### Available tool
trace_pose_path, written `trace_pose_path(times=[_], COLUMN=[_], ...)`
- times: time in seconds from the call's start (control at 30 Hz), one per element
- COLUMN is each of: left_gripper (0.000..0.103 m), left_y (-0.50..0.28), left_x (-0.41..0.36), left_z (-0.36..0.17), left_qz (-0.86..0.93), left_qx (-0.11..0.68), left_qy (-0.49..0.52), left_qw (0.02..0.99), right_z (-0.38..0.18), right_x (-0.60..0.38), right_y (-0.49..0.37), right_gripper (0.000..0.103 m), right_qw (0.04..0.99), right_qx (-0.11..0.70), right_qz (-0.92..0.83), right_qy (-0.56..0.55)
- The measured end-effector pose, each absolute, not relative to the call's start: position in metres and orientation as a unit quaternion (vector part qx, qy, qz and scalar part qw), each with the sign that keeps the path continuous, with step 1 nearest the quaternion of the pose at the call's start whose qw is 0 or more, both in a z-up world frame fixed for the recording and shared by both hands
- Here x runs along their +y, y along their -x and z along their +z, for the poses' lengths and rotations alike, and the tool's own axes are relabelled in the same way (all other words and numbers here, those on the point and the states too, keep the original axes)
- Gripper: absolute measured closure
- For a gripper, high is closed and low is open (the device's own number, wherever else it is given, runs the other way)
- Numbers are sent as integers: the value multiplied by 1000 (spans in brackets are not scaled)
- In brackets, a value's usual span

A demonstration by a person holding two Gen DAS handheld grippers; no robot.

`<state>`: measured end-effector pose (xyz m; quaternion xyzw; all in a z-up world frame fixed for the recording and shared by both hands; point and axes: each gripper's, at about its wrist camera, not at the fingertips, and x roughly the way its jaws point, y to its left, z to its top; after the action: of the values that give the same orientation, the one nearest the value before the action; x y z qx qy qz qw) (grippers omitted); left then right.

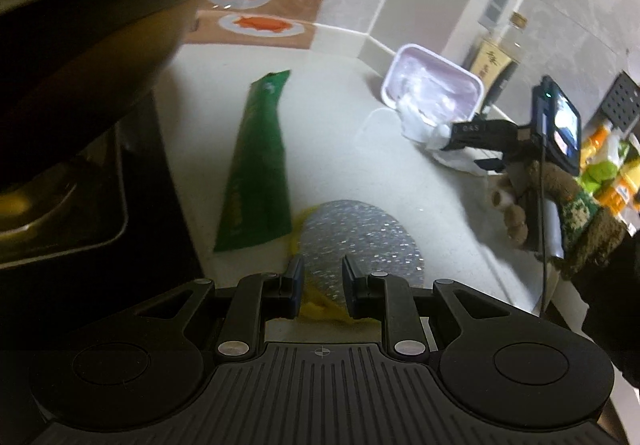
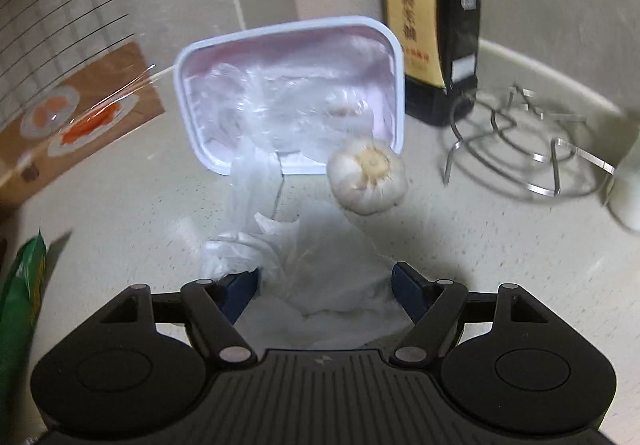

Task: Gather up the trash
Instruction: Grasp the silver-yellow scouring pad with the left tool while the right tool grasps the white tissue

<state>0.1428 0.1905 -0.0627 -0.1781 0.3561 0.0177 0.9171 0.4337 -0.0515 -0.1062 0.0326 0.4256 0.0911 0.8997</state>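
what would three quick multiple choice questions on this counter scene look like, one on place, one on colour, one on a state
1. Where does the garlic bulb lie?
A. at the tray's near rim
B. on the wire rack
C. beside the green packet

2. What colour is the long packet on the counter?
A. red
B. green
C. blue

3. How does the right gripper stand?
A. shut on the bottle
B. shut on nothing
C. open around white plastic

Answers: 1 A, the bulb touches the front edge of the pale tray. 2 B, the packet is green in both views. 3 C, its fingers are spread wide, with the crumpled white plastic between them.
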Motion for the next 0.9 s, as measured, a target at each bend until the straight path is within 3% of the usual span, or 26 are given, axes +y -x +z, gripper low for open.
trace_pose_path(times=[0.03,0.1,0.13,0.43,0.7,0.9], left_gripper=[79,79,79,79,79,78], left_y=[-142,-142,-143,-150,-160,-159], left_x=[192,195,196,196,190,175], left_z=[-64,-66,-66,-68,-77,-83], left_qz=[20,24,23,28,35,20], left_qx=[357,358,358,356,376,387], left_qy=[181,188,191,199,193,189], left_qw=[916,914,914,913,906,902], right_z=[-105,-102,-100,-53,-63,-62], right_x=[-50,-44,-42,-30,-5,-5], right_y=[-432,-429,-425,-341,-262,-250], right_gripper=[43,88,94,96,96,96], right_qw=[900,896,893,875,832,835], right_qx=[425,430,434,419,457,451], right_qz=[92,110,120,240,316,316], right_qy=[-24,0,0,-4,-6,10])
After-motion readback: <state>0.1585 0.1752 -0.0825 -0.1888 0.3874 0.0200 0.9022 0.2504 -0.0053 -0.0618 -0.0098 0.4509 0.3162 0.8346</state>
